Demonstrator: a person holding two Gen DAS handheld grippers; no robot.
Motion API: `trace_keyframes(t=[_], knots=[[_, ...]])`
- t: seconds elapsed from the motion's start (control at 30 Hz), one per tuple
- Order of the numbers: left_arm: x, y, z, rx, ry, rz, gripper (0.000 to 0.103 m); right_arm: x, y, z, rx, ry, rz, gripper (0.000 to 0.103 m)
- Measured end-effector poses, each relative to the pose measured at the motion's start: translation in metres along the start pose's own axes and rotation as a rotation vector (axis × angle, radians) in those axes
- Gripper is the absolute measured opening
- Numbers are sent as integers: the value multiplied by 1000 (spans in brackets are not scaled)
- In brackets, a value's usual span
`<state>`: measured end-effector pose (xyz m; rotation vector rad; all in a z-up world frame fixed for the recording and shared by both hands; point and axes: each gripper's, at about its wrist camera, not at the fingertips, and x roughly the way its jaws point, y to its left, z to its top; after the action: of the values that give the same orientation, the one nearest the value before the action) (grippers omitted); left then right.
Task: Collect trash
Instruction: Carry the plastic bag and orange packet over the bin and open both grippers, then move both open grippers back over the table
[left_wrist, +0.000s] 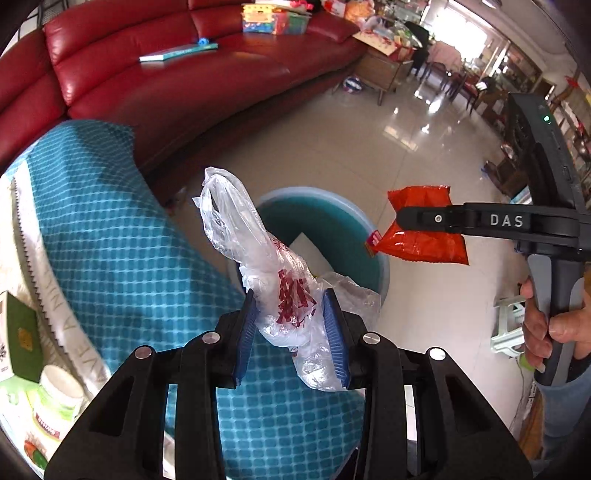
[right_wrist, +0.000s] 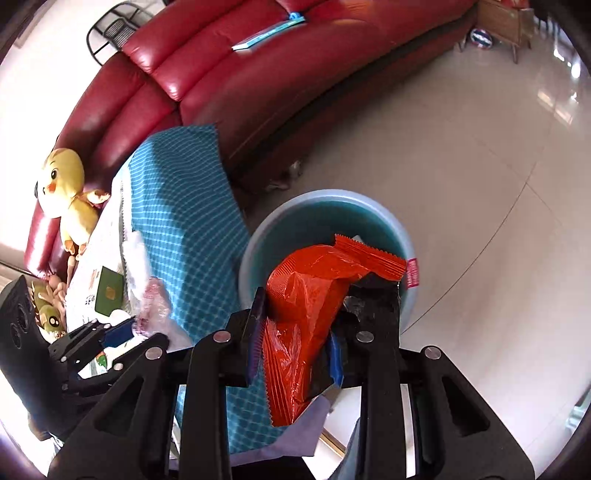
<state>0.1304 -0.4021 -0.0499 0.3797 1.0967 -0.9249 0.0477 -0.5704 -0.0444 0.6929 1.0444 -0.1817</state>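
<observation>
My left gripper (left_wrist: 291, 325) is shut on a crumpled clear plastic bag (left_wrist: 258, 258) with red print, held above the table's edge. Beyond it on the floor stands a blue-green bin (left_wrist: 332, 218) with white paper inside. My right gripper (right_wrist: 295, 332) is shut on a red snack wrapper (right_wrist: 306, 295), which hangs over the bin (right_wrist: 317, 214). The left wrist view shows that same gripper (left_wrist: 402, 218) from the side, holding the wrapper (left_wrist: 421, 243) to the right of the bin. A hand (left_wrist: 543, 325) grips its handle.
A table under a blue checked cloth (left_wrist: 122, 258) carries a green box (left_wrist: 24, 339) and a white jar (left_wrist: 59, 395). A red leather sofa (left_wrist: 166, 85) with a book (left_wrist: 177, 51) curves behind. A yellow plush toy (right_wrist: 66, 188) sits on the sofa. Shiny tiled floor (right_wrist: 480, 166) lies to the right.
</observation>
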Motion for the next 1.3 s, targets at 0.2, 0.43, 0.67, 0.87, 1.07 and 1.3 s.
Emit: trace_keyframes(t=[0.2,0.43,0.67,0.87,1.07,1.3], knots=[[42,-11,15,-6,53,1,57,5,-19,8,24,1,-2,28],[66,-10,22,-35,78,39,77,19,-30,15,39,31,1,28],[56,-1,19,-27,55,68,89,33,-23,19,16,58,7,37],[45,6,12,-32,31,72,93,35,-13,18,7,64,15,73],[35,19,0,-61,28,69,93,38,-9,14,26,85,-5,77],[21,31,-12,-99,17,61,93,39,4,7,14,109,-22,77]])
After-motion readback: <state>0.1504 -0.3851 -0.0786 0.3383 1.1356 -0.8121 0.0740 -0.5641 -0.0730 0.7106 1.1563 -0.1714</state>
